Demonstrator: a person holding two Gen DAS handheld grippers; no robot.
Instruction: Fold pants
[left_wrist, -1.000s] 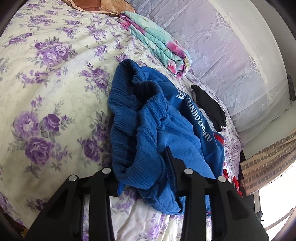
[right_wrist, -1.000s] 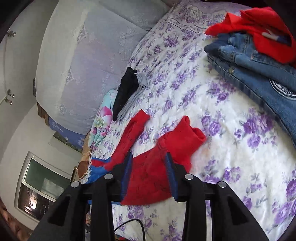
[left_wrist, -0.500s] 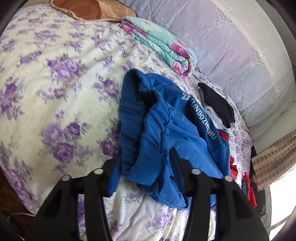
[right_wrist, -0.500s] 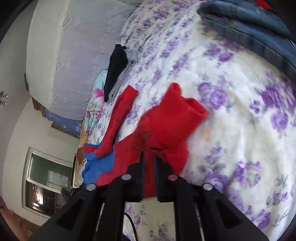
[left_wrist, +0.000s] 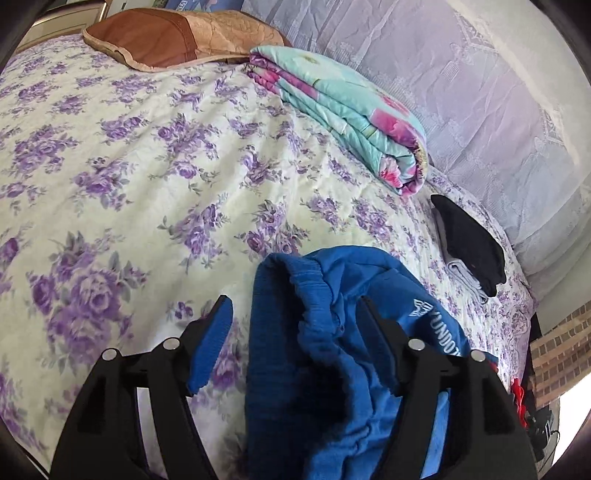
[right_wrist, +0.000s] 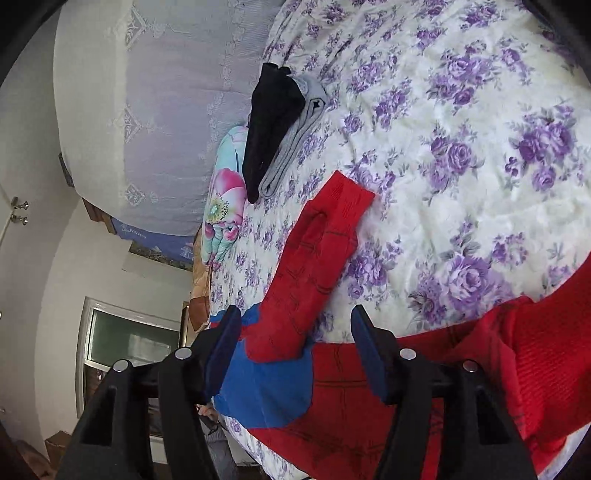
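- As both tools release, the pants (left_wrist: 332, 354) lie bunched on the floral bed (left_wrist: 147, 166), blue waistband end under the left tool (left_wrist: 295, 325), red legs under the right tool (right_wrist: 295, 328).
- Left tool: jaws opening, already wide; the ribbed waistband sits between them, but the pads do not press on it.
- Right tool: jaws also opening, standing clear either side of a red pant leg (right_wrist: 317, 266), which lies loose on the bedspread with its cuff pointing away.
- The step in hand looks like a re-grip after dropping the cloth, judging by the crumpled waistband and the second red leg heaped at the lower right.
- To do it well, each tool likely needs a single layer at an outer edge, waistband corner on one side and cuff on the other, so the garment can be pulled flat before any fold.
- The folded quilt (left_wrist: 351, 122) and the black and grey clothes (left_wrist: 469, 243) lie well apart, leaving bare bedspread for spreading.
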